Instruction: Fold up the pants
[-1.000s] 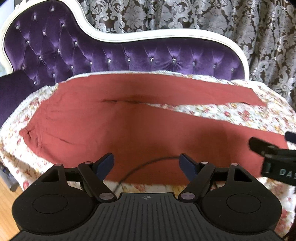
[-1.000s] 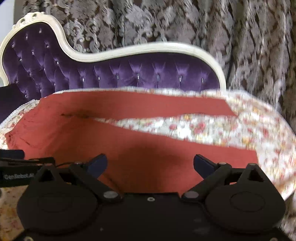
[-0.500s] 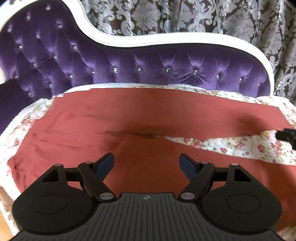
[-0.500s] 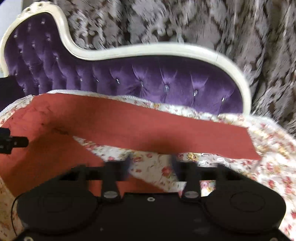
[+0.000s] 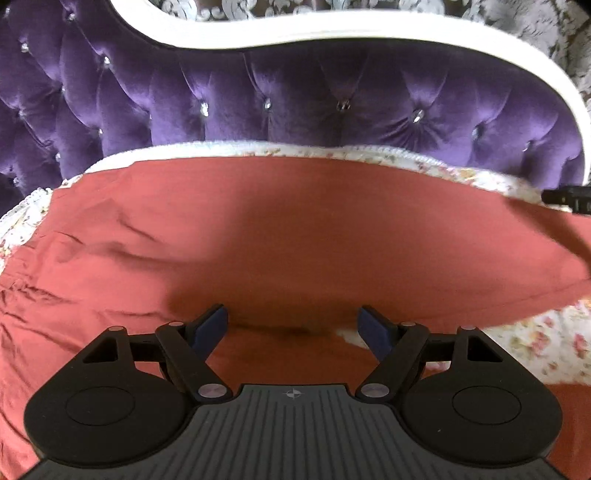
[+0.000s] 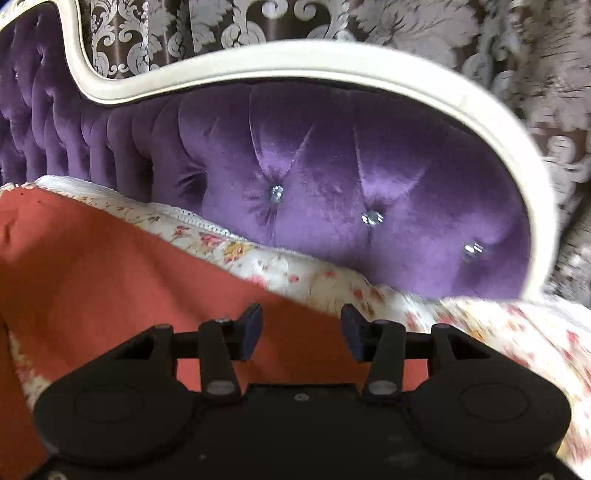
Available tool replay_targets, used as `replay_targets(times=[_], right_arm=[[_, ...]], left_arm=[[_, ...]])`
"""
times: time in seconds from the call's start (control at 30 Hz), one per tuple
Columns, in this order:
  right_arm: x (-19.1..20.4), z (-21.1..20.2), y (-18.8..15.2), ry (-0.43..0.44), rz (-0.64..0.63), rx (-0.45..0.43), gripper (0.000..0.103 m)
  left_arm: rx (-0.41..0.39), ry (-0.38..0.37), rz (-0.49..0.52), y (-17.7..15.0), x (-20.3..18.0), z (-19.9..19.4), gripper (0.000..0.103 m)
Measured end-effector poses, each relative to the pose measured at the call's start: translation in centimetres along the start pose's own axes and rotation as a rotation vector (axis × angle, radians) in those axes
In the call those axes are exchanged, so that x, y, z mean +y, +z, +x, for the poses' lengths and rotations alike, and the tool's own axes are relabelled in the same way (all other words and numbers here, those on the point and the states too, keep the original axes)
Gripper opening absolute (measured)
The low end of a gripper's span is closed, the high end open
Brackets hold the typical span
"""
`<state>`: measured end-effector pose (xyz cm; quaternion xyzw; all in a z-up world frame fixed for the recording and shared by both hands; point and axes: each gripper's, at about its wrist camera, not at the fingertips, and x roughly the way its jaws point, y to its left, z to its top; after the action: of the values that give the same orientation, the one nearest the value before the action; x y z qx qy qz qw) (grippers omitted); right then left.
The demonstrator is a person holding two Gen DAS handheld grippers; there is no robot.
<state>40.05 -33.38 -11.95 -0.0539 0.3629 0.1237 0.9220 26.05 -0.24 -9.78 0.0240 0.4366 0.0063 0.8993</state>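
Rust-red pants (image 5: 280, 236) lie spread flat on a floral cover on a sofa seat. My left gripper (image 5: 293, 328) is open and empty, low over the crotch where the two legs split. My right gripper (image 6: 301, 332) is partly open and empty, over the far leg's end (image 6: 122, 280) near its back edge. The right gripper's tip also shows at the right edge of the left wrist view (image 5: 569, 199).
A purple tufted sofa back (image 5: 295, 96) with a white frame (image 6: 295, 62) rises right behind the pants. The floral cover (image 6: 498, 332) shows to the right and along the back edge. A patterned curtain (image 6: 480, 33) hangs behind.
Both grippers moved forward toward the sofa back, from the near leg to the far leg. The right gripper's jaws narrowed from wide open.
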Motion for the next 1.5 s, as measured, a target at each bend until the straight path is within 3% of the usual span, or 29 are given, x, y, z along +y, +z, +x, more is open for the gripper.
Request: replay_targets(times=[0.1, 0.2, 0.3, 0.4, 0.47, 0.53, 0.57, 0.6, 0.73, 0.97, 1.17, 1.3, 1.5], right_arm=[[-0.6, 2.9, 1.1, 0.076, -0.072, 0.037, 0.049], [-0.2, 4.7, 1.4, 0.132, -0.138, 0.091, 0.05], [0.0, 6.1, 1.4, 0.174, -0.19, 0.126, 0.057], [-0.5, 6.7, 1.9, 0.212, -0.174, 0.145, 0.06], [-0.8, 6.8, 2.1, 0.257, -0.161, 0.163, 0.053], [-0.9, 6.5, 2.3, 0.319, -0.137, 0.183, 0.018], [-0.9, 6.3, 2.4, 0.333, -0.128, 0.193, 0.007], [-0.7, 5.8, 2.4, 0.34, -0.129, 0.189, 0.005], [0.9, 2.3, 2.4, 0.279, -0.19, 0.094, 0.005], [5.9, -8.8, -0.7, 0.23, -0.323, -0.06, 0.005], [10.7, -15.1, -6.8, 0.211, -0.362, -0.067, 0.005], [13.5, -16.8, -10.6, 0.176, -0.39, -0.039, 0.003], [14.6, -16.4, -14.1, 0.144, -0.366, -0.004, 0.002]], left_arm=[[0.061, 0.011, 0.022, 0.0, 0.1, 2.1, 0.079], [0.041, 0.006, 0.035, -0.5, 0.2, 2.0, 0.08], [0.036, 0.003, 0.04, -0.7, 0.4, 1.8, 0.081], [0.03, 0.004, 0.043, -0.8, 0.4, 1.7, 0.082], [0.028, 0.007, 0.04, -0.5, 0.2, 1.9, 0.082], [0.027, 0.009, 0.037, -0.4, 0.1, 1.9, 0.082], [0.026, 0.01, 0.036, -0.4, 0.1, 1.9, 0.082], [0.024, 0.009, 0.033, -0.4, 0.1, 2.0, 0.082], [0.024, 0.003, 0.031, -0.5, 0.2, 2.1, 0.082], [0.044, -0.052, -0.017, 0.3, 1.2, 0.9, 0.08], [-0.039, -0.148, -0.072, 1.9, 2.8, -3.3, 0.08], [-0.073, -0.174, -0.09, 2.9, 3.2, -4.9, 0.08], [0.002, -0.234, -0.159, 4.3, 3.4, -3.4, 0.08]])
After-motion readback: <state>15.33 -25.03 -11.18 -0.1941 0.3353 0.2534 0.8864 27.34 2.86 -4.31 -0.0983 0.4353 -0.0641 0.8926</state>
